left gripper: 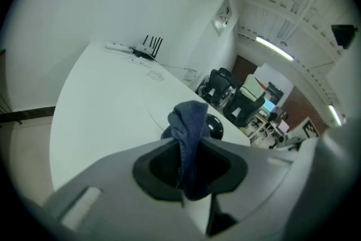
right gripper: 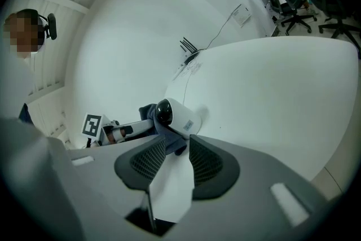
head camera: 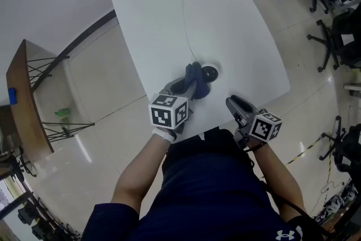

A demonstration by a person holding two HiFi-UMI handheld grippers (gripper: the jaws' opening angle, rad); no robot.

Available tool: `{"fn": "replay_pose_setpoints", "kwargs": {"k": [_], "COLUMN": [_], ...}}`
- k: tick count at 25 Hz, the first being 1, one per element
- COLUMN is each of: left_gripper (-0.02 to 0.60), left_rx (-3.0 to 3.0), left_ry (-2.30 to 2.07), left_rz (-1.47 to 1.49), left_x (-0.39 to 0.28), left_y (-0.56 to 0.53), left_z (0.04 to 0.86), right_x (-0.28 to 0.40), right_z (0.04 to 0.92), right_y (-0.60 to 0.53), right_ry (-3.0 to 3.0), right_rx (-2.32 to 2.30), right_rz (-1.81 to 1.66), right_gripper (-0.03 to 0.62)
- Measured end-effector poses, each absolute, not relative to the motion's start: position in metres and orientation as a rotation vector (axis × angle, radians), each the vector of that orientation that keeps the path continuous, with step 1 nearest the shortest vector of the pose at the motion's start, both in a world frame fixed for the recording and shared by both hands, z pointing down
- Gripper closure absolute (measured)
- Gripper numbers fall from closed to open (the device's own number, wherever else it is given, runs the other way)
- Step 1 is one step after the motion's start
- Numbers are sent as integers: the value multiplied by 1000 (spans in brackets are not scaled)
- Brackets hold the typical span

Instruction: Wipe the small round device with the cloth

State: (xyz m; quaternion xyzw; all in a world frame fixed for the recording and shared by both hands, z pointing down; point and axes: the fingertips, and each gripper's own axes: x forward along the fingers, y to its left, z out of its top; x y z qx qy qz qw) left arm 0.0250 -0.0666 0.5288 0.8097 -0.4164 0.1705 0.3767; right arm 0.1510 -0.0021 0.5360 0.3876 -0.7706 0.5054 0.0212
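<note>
The left gripper (head camera: 190, 83) is clamped on a dark blue, bunched fabric cloth (head camera: 195, 79). The right gripper (head camera: 231, 102) has its jaws apart with nothing between them.

In the head view, the cloth at the left gripper's tip lies against the near side of the small round white device with a black domed face (head camera: 210, 72). The right gripper hangs back near the person's edge of the white tabletop (head camera: 169, 20), apart from the device. A thin white cable (head camera: 185, 14) runs from the device away from both grippers to a loose coil.

In the left gripper view, the cloth (left gripper: 189, 127) stands pinched between the jaws, and the device's dark dome (left gripper: 215, 127) shows just beyond it. A black router with upright antennas (left gripper: 149, 47) sits far ahead.

In the right gripper view, the device (right gripper: 176, 115) lies beyond the open jaws, and the cloth (right gripper: 168, 135) is tucked under it from the left gripper's side.

The wiping looks to be under way. No view shows how much of the casing has been covered, and the side facing away from the left gripper probably remains. Only the cable could snag a stroke. The black office chairs (head camera: 333, 8) stand off on the floor to the right of the right gripper.
</note>
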Motion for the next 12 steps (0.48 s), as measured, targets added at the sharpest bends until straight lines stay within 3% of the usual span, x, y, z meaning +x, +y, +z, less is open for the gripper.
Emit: {"fn": "replay_pose_setpoints", "kwargs": {"k": [7,12], "left_gripper": [514,514], "left_rx": [1942,1744], "left_ry": [-1038,-985], "left_rz": [499,293], "left_x": [20,14], "left_y": [-73,-75], "left_z": [577,596], "right_x": [149,148], "right_z": [539,540], "right_y": [-3,-1], "right_ry": [-2379,-2377], "right_rx": [1194,1200], "right_rz": [1571,1573], "right_gripper": [461,467]}}
